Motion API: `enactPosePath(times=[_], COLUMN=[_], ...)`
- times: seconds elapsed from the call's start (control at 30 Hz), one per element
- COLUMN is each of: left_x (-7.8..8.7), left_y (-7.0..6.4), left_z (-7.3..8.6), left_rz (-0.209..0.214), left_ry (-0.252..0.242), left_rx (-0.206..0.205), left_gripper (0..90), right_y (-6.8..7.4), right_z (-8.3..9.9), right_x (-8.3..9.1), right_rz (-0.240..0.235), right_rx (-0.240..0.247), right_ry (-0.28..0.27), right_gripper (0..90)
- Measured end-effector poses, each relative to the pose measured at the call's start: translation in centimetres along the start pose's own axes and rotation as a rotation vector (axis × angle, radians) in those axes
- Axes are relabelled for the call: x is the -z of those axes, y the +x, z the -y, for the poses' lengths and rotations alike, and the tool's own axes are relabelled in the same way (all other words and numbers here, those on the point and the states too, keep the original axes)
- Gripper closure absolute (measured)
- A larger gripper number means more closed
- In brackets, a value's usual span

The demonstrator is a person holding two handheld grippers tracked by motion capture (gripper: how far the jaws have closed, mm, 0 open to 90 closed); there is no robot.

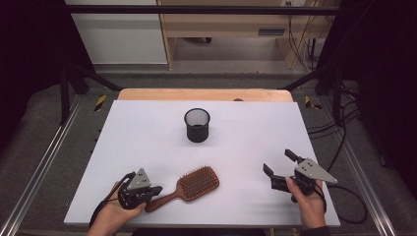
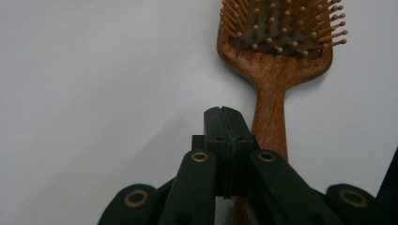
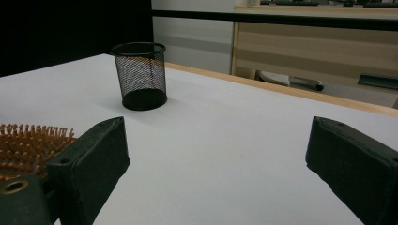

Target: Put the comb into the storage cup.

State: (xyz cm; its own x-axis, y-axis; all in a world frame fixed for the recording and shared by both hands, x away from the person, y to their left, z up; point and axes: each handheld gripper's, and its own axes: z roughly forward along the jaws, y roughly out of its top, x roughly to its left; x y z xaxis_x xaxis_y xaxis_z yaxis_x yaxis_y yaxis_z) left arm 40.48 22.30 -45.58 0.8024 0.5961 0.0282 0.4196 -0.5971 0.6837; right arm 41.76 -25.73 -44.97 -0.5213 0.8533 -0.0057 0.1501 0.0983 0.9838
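Surface: white tabletop [image 1: 246, 147], matte, w/ a light wood edge strip [image 1: 206, 94] along the far side. Table sits in a dark metal frame; rails run down both sides in high view. Grey floor beyond, black cables [image 1: 339, 128] trailing at right. Far back: pale wood furniture [image 1: 231, 24] and a white wall panel. Black curtains either side.

Containers: one black mesh cup [image 1: 197, 125], upright, round, standing mid-table toward the far half, well apart from everything else. Open top. Right gripper view shows it [image 3: 140, 75] side-on, mesh see-through, nothing seen inside; dark solid base.

Wooden hairbrush [image 1: 196, 184]: paddle type, lies flat near the front edge, bristles up, head toward table centre, handle pointing back-left toward the left gripper. Reddish-brown wood; peg bristles pale-tipped on a dark pad.

Left gripper [image 1: 156, 189]: held in person's left hand [image 1: 110, 214] at front-left corner, grey three-cornered plate on top. Jaws pressed together, nothing between them. In left gripper view the closed tips [image 2: 224, 117] sit just beside the brush handle [image 2: 268, 122], on its left in that view; handle runs on below the jaw linkage. Touching or not: can't tell.

Right gripper [image 1: 279, 164]: held in right hand [image 1: 307, 201] at front-right, well apart from brush and cup. Jaws wide apart, empty, bare tabletop between them. Right gripper view looks across toward the cup, brush bristles [image 3: 28, 140] at far left by one jaw.
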Motion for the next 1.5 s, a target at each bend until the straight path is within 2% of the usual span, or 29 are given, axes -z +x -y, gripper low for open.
enactPosePath(times=[0.3,0.37,0.4,0.43,0.47,0.5,0.53,0.57,0.73,0.77,0.8,0.93,1.1,1.2,1.3,1.4,1.5], left_x=[0.4,0.5,0.6,0.7,0.8,0.8,0.7,0.6,-0.2,-0.5,-0.7,-0.8,-1.4,-1.4,-1.4,-1.4,-1.4], left_y=[-0.6,-0.8,-1.0,-1.3,-1.4,-1.6,-1.8,-2.0,-2.2,-2.3,-2.4,-2.6,-2.6,-2.6,-2.6,-2.7,-2.6], left_z=[-1.6,-1.9,-2.0,-2.1,-2.1,-2.1,-2.1,-2.1,-2.3,-2.4,-2.7,-3.1,-3.4,-3.5,-3.7,-3.9,-4.1], left_rz=[-0.004,-0.016,-0.021,-0.024,-0.03,-0.045,-0.058,-0.074,-0.069,-0.071,-0.069,-0.062,-0.04,-0.044,-0.03,-0.034,-0.028], left_ry=[0.027,0.034,0.034,0.036,0.04,0.041,0.038,0.042,0.068,0.087,0.091,0.102,0.148,0.152,0.171,0.197,0.203], left_rx=[-0.034,-0.035,-0.039,-0.041,-0.039,-0.034,-0.027,-0.017,0.009,0.019,0.016,0.013,-0.007,-0.012,-0.008,-0.03,-0.034], left_gripper=[89.6,80.9,80.9,77.6,66.4,66.4,52.2,46.2,20.0,20.0,11.0,7.4,7.4,7.2,6.9,6.8,6.8], right_y=[0.1,0.2,0.2,0.1,0.1,0.1,0.1,0.1,0.2,0.2,0.2,0.2,0.4,0.5,0.5,0.5,0.6], right_z=[0.0,0.0,0.0,0.0,0.0,0.0,-0.1,-0.1,-0.1,-0.1,-0.1,-0.1,0.0,0.0,0.0,0.1,0.1], right_x=[-0.2,-0.1,-0.1,-0.1,-0.1,-0.1,0.0,0.0,0.0,-0.1,-0.1,-0.1,-0.4,-0.5,-0.5,-0.6,-0.6], right_rz=[0.0,-0.004,-0.004,-0.005,-0.005,-0.005,-0.004,-0.005,-0.016,-0.018,-0.017,-0.019,-0.027,-0.03,-0.027,-0.025,-0.026], right_rx=[0.018,0.026,0.026,0.03,0.032,0.032,0.029,0.028,0.03,0.031,0.032,0.03,0.039,0.045,0.039,0.039,0.039], right_ry=[0.007,0.01,0.01,0.012,0.012,0.012,0.004,0.002,0.005,0.006,0.008,0.009,0.028,0.034,0.039,0.044,0.047], right_gripper=[6.0,5.8,5.8,5.8,5.8,5.8,5.8,5.8,5.7,5.7,5.6,5.5,5.2,5.1,5.1,5.1,5.1])
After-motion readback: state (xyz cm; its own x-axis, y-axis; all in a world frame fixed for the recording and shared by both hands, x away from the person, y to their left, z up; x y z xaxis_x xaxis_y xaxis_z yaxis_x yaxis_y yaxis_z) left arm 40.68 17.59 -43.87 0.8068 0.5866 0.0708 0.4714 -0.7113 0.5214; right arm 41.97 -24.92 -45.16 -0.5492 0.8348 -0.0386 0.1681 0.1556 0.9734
